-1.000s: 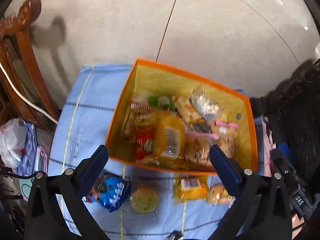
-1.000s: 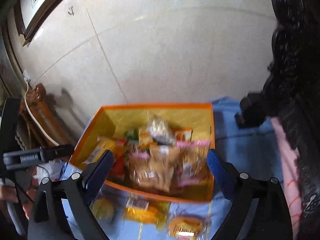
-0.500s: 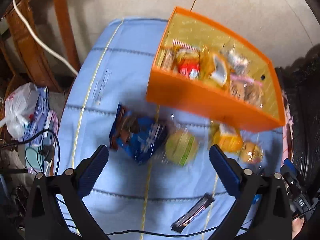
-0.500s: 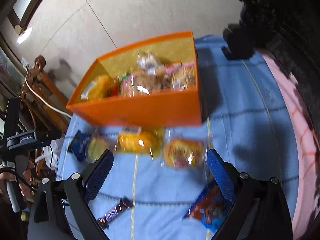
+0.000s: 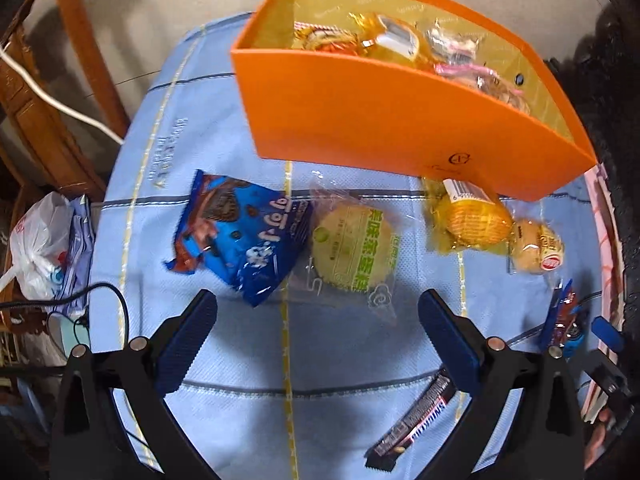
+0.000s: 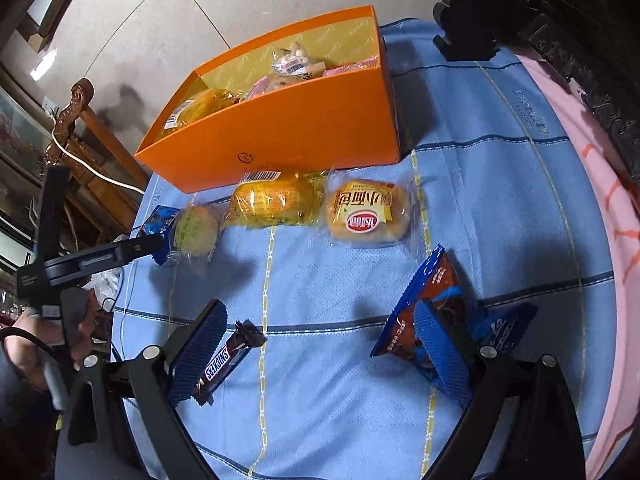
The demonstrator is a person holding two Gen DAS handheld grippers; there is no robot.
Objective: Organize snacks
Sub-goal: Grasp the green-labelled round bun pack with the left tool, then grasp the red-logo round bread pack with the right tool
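While both tools gape empty, orange box (image 6: 288, 140) backs loose snacks; Snickers (image 6: 224, 360) nearest, seemingly.

Orange box (image 5: 392, 120) wall hides the lower snacks inside it

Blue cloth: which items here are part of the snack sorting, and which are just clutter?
Job:
orange box
Snickers bar
blue cookie packet
green cake
yellow cake
small bun
blue-brown packet

Clutter:
white plastic bag
white cable
wooden chair
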